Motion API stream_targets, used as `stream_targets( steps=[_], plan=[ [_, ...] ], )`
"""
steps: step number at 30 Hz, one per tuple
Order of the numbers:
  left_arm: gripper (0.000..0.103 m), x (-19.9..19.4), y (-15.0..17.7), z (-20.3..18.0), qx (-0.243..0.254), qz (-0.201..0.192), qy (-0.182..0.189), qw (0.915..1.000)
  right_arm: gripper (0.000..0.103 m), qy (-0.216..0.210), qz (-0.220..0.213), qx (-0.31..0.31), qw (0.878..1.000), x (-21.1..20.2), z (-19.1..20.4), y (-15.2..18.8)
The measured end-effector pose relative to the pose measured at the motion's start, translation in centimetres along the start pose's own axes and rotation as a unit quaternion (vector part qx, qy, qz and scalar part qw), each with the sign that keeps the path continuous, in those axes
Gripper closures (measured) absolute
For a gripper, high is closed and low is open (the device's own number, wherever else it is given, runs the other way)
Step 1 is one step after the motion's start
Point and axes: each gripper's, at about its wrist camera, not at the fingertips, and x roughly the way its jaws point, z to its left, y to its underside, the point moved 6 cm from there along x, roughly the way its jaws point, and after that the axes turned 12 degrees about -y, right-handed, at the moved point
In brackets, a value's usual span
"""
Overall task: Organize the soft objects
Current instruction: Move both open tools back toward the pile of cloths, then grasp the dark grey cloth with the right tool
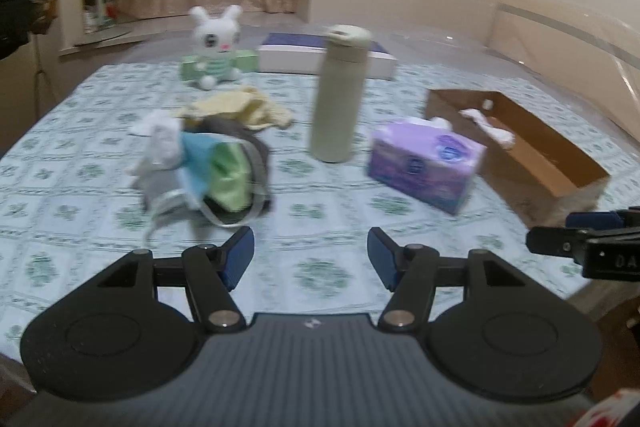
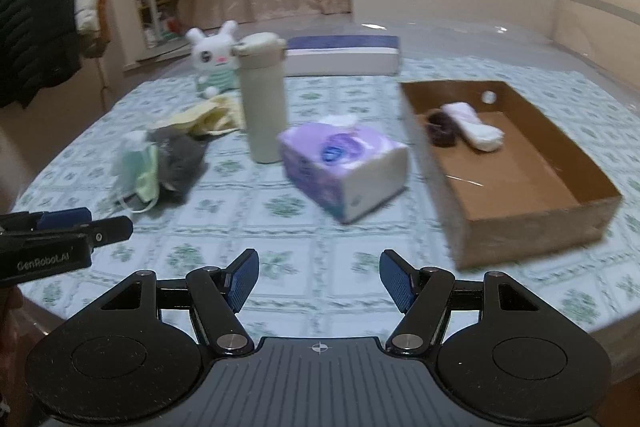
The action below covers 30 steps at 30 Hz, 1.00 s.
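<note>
Both tongs, left [image 1: 311, 259] and right [image 2: 319, 278], hang wide and empty over the surface [image 1: 100, 187], so I'd steer the left squarely onto the soft pile [image 1: 208, 163] at left, clear of the bottle [image 1: 338, 95], before carrying anything rightward to the cardboard box [image 2: 520, 211].

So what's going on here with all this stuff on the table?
A person is holding two handheld grippers over a table with a patterned cloth, tidying soft things. Both the left gripper and the right gripper are open and empty. A pile of face masks and cloths still lies loose beside a pale bottle and a purple tissue pack. The cardboard box already holds a white folded item and a dark one. A plush bunny sits at the back.
</note>
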Motion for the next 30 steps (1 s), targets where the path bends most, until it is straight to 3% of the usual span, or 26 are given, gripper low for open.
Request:
stream_targets(
  steps=[11, 17, 30],
  plan=[
    [0.044, 2.7, -1.7, 7.7, -0.032, 0.002, -0.058, 0.9978, 0.036, -0.047, 0.016, -0.041, 0.998, 4.9, 5.1, -1.2],
    [0.044, 4.9, -1.9, 10.9, -0.020, 0.009, -0.079, 0.9966, 0.036, -0.061, 0.023, -0.059, 0.996, 7.5, 6.6, -2.3],
    [0.044, 9.5, -2.6, 14.9, -0.012, 0.031, -0.071, 0.9969, 0.036, -0.084, 0.035, -0.092, 0.992, 13.6, 9.0, -4.8]
  ],
)
